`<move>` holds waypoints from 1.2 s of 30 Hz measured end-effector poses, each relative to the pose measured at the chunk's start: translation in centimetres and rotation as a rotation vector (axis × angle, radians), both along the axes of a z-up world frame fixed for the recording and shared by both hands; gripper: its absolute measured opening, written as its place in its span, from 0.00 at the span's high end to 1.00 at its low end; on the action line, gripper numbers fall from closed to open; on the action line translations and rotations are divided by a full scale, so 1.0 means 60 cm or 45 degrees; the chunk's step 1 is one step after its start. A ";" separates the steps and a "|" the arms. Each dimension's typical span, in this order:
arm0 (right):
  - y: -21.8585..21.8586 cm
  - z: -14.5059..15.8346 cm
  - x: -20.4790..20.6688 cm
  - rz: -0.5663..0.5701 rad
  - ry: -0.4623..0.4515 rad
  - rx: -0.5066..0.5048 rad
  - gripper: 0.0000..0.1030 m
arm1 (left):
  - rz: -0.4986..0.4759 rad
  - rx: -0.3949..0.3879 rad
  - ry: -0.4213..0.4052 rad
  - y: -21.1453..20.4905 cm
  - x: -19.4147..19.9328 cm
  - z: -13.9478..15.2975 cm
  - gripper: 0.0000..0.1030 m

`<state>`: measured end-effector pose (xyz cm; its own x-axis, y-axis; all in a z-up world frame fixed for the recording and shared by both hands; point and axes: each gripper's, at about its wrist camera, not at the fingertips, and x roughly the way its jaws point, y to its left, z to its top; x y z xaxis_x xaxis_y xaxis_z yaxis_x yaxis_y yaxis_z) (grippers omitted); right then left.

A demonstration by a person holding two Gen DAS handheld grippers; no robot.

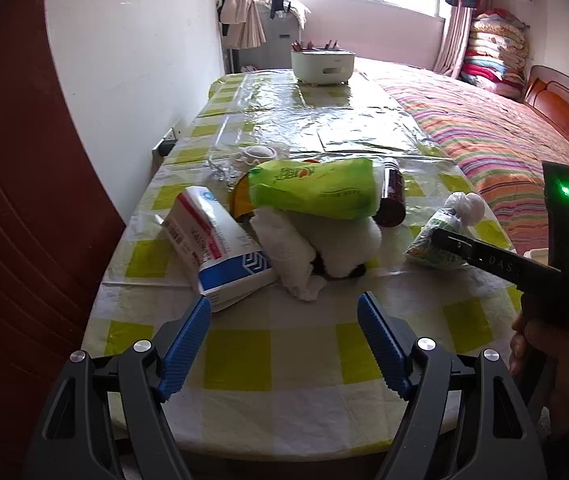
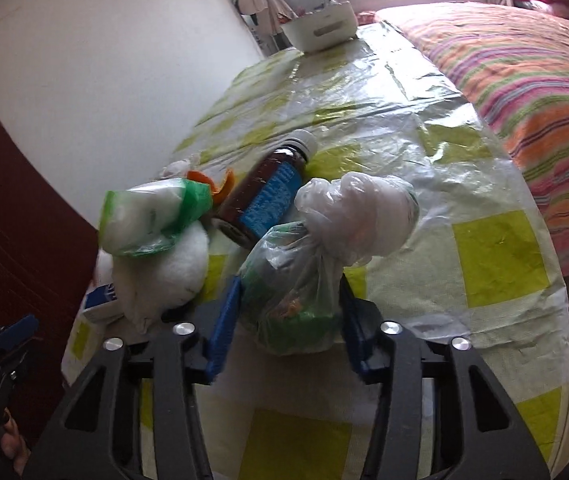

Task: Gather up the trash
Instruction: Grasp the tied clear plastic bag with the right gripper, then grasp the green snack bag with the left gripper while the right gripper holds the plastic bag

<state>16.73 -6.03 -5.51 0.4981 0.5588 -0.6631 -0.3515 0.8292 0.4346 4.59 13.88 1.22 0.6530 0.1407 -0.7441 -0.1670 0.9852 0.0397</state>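
A pile of trash lies on the checked table [image 1: 284, 352]. It holds a white-and-blue box [image 1: 212, 248], a wad of white tissue [image 1: 284, 256], a green wrapper [image 1: 316, 188] and a brown bottle [image 2: 264, 196] on its side. A knotted clear plastic bag [image 2: 324, 220] with green scraps inside sits right of the pile. My right gripper [image 2: 290, 280] has its blue pads pressed on both sides of the bag's lower part. My left gripper [image 1: 284, 302] stands open near the table's front edge, just short of the tissue, with nothing between its fingers.
A white basket [image 1: 322, 64] stands at the table's far end. A striped bed [image 1: 504, 132] runs along the right side. A white wall and a dark red door [image 1: 24, 200] are to the left. A piece of orange peel [image 2: 220, 188] lies behind the pile.
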 end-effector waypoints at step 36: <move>-0.142 0.077 -0.084 -0.202 -0.258 0.303 0.58 | -0.169 0.292 0.139 -0.090 0.242 -0.034 0.80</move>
<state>11.71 -14.56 -0.92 0.6992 0.5910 -0.4024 -0.3254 0.7641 0.5570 19.10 8.47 -0.81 0.5950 0.2325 -0.7694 -0.0200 0.9612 0.2751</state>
